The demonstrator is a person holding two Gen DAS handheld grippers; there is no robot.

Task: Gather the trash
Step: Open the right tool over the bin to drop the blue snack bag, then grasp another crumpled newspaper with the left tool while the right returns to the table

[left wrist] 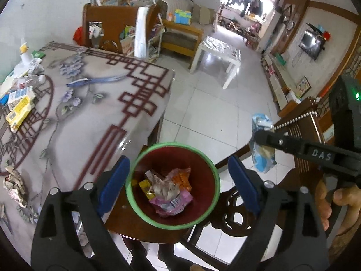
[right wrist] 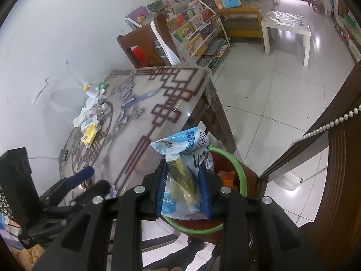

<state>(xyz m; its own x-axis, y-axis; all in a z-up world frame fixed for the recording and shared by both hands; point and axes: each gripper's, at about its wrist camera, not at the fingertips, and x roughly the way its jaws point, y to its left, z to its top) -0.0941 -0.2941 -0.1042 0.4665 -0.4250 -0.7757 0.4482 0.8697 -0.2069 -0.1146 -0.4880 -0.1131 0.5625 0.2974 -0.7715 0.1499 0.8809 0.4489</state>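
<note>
A red bin (left wrist: 204, 180) with a green rim stands on a chair seat beside the worktop (left wrist: 94, 113), holding crumpled wrappers (left wrist: 169, 192) in pink, orange and yellow. A blue-and-white snack bag (right wrist: 185, 171), crumpled and upright, sits pinched between blue pads just above the bin's rim. A crumpled paper ball (left wrist: 14, 185) lies at the worktop's near edge.

A lived-in home's living and dining room is showing here: a dining table (left wrist: 94, 103) under a patterned cover is standing beside a rack of children's books (right wrist: 191, 29), a sofa (left wrist: 180, 15) and a wall television (left wrist: 312, 43) are sitting further off, across a tiled floor (left wrist: 214, 103).
</note>
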